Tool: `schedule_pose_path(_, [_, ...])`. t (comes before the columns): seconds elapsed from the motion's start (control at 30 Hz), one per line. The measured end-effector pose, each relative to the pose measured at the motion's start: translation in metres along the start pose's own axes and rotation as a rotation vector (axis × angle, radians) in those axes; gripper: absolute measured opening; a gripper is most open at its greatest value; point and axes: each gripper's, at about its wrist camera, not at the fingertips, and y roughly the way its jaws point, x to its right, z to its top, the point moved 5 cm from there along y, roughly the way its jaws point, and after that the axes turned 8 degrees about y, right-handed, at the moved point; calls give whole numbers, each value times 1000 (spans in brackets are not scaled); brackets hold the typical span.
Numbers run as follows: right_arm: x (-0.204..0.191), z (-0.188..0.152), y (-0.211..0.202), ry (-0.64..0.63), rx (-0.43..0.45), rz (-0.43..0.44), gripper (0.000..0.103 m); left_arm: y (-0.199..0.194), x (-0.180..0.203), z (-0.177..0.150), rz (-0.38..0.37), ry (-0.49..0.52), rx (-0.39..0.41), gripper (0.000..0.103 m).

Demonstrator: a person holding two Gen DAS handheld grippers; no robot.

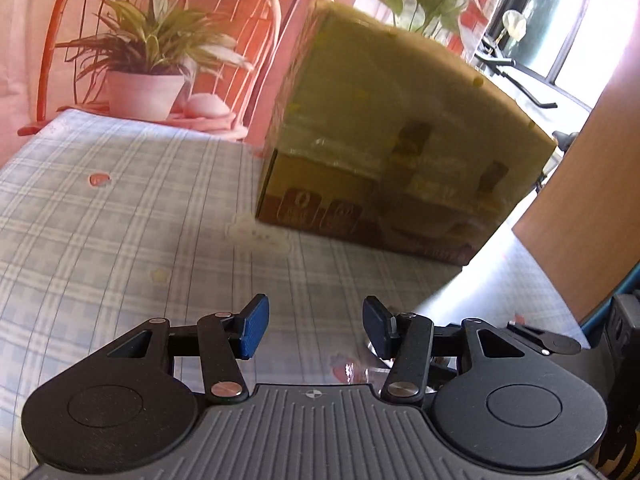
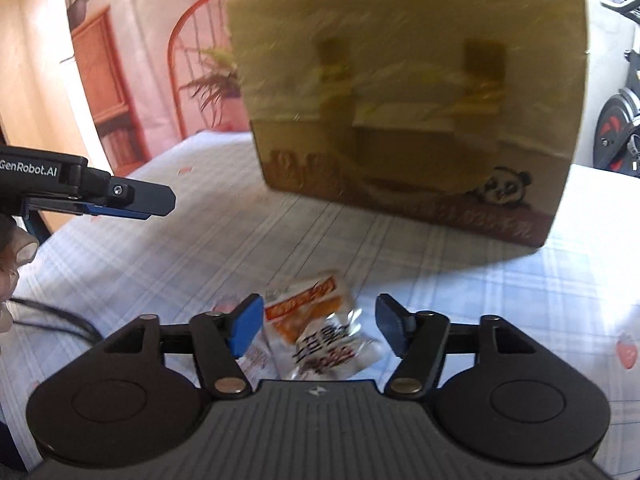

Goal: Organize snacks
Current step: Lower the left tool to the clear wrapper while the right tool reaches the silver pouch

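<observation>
We see the right tongs (image 2: 318,326) gaping around a snack packet (image 2: 320,332) on the worktop (image 2: 520,300), pads clear. Left tongs (image 1: 316,328) part open, empty. Yellow box (image 2: 404,120) stands beyond.

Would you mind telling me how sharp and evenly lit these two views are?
Left wrist view: the box is slightly soft, the window blown out, a glare streak on the tablecloth. Right wrist view: box and snack packet smeared by motion blur; gripper sharp.
</observation>
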Motion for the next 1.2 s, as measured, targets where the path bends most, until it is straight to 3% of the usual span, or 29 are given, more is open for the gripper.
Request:
schedule_pose_path(0.03, [0,0,3,-8,-9,-5,78,1,0,-1,0,2,-4,55])
schedule_pose_path(0.17, [1,-4,12,-39,-34,-38,79,6,2,-6,-10,6,-19,55])
schedule_pose_path(0.23, [5,-5,13,-32,-30,-42,77,6,7,-9,-11,12,-25,55])
schedule_pose_path(0.33, [11,-4,12,-12,-16,-60,60,10,8,-12,-15,13,-35,55])
schedule_pose_path(0.83, [53,-16,-16,178,63,-156,59,27,33,-31,-60,82,-104,55])
schedule_pose_path(1.2, [53,-18,-17,181,85,-152,59,40,57,-44,-58,168,-154,57])
